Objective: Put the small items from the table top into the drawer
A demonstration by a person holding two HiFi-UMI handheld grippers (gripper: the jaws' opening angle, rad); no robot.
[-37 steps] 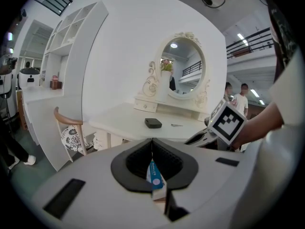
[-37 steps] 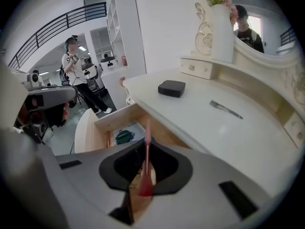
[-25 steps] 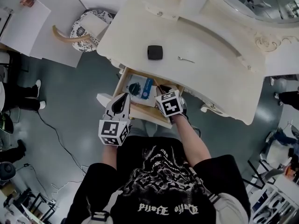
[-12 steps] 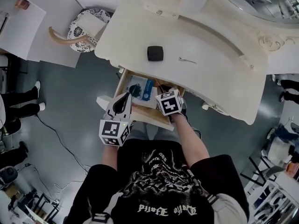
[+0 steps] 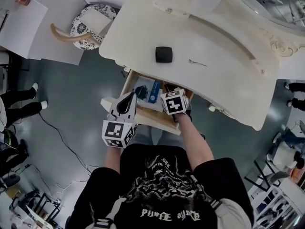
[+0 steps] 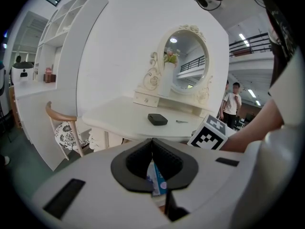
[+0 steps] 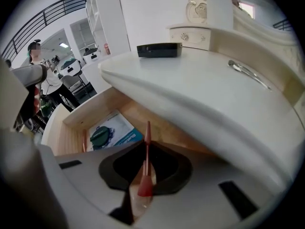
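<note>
Below the table top (image 5: 214, 89), drawer (image 5: 155, 119): pulled out towards the person; its back part is covered by the table's curved front edge.
Drawer contents: a blue-and-white packet (image 5: 147, 88) is laid flat in the drawer's left half, and a thin reddish piece (image 7: 85, 140) is seen along the left wall; bare wood is left to the packet's right.
Right gripper (image 7: 147, 147): tipped steeply down over the drawer's right half, just in front of the overhanging table edge; its jaws are clamped on a slim red stick (image 7: 145, 185), whose thin end sticks out past the tips.
Left gripper (image 6: 152, 144): held at the drawer's front left corner, above the front rim; its jaws are pressed together with nothing between them.
Beyond the drawer, on the table top: a black box (image 5: 163, 54) and a small metal clip (image 5: 197, 62) are set well back from the front edge and apart from each other, with bare surface around both.
Left of the drawer: open grey floor (image 5: 81, 94) is seen, with a patterned chair (image 5: 90, 25) farther off.
</note>
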